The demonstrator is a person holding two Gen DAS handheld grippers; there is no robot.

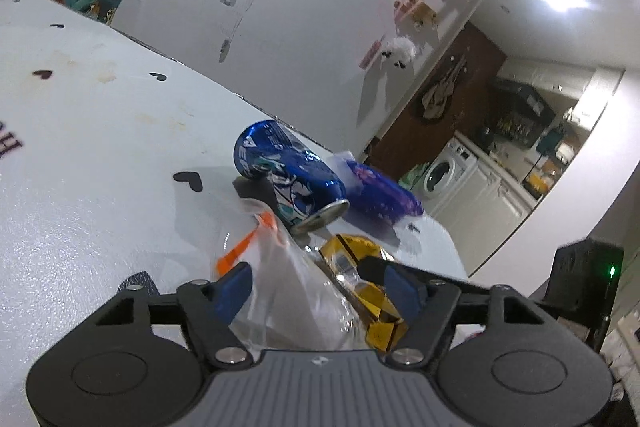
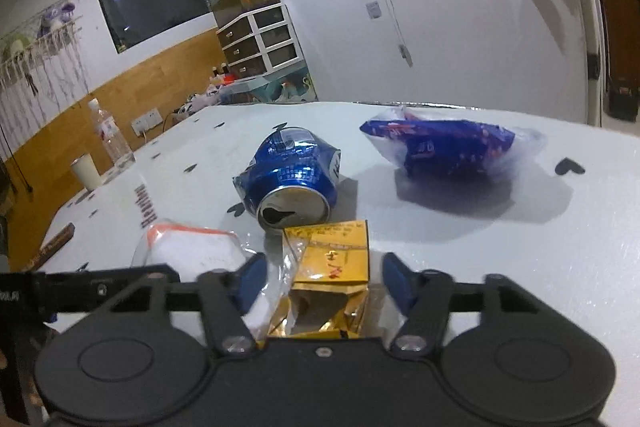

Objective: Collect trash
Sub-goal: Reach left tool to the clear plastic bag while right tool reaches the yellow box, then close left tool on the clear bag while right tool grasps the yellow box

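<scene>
Gold foil wrapper [image 2: 332, 279], crumpled and creased, sits between the blue pads of the right gripper [image 2: 324, 283] in the right wrist view, its printed flap toward the can; the jaws stand partly apart with a gap on the right side, and whether the left pad presses is unclear. Left of it lies a clear plastic bag [image 2: 188, 247] with an orange strip. In the left wrist view, the left gripper [image 1: 316, 291] straddles that clear plastic bag [image 1: 280, 287] and the gold foil wrapper [image 1: 360, 267]; its jaws are half spread, and contact with the film cannot be told.

Just beyond the wrapper lies a dented blue drink can [image 2: 292, 179] on its side, long axis running away from the right camera, opened top facing the lens. From the left gripper the blue drink can [image 1: 292, 179] slants from upper left to lower right, top end nearest. A blue snack packet [image 2: 444, 143] rests apart to the can's right, long axis across the view.

All of it lies on a white table [image 2: 540, 267] dotted with small black hearts. At the far left edge stand a clear water bottle [image 2: 110, 135] and a white cup [image 2: 85, 171]. Behind are a white wall hung with cards, a drawer unit [image 2: 260, 39], wood panelling, and, in the left view, a washing machine [image 1: 444, 171].
</scene>
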